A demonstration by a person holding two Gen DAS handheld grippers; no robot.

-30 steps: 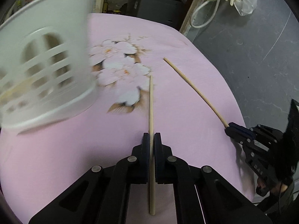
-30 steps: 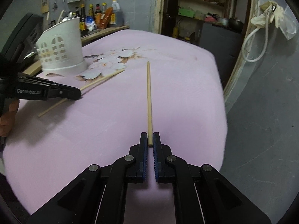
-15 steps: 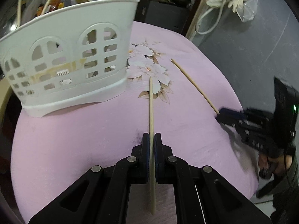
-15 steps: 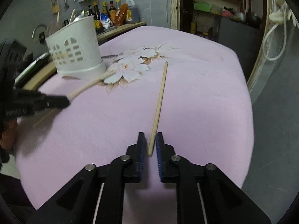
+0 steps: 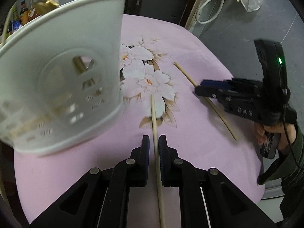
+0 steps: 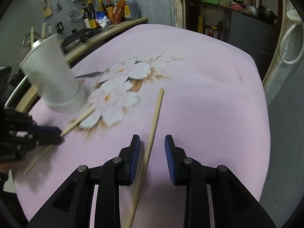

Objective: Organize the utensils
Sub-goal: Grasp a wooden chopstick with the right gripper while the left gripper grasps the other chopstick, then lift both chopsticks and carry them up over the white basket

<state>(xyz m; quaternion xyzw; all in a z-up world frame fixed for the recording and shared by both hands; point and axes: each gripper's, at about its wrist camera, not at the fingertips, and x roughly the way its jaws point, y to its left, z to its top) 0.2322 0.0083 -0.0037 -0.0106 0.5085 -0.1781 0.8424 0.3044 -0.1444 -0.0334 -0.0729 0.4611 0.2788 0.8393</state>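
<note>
Crowding left tongs [image 5: 154, 142] (spread round a chopstick [image 5: 156, 142]): blurred white basket [image 5: 62, 79]; right tongs [image 6: 152, 146] spread too.

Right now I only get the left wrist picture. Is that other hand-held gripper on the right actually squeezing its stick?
Observer: No. In its own view the right hand-held gripper has its jaws wide apart. The chopstick just lies on the pink cloth between them, closer to one finger.
Operator: The white basket fills half my picture. Is anything hiding behind it?
Observer: Yes. A metal utensil lies flat on the cloth beside the base of the white basket. It is too blurred to tell what kind it is.
</note>
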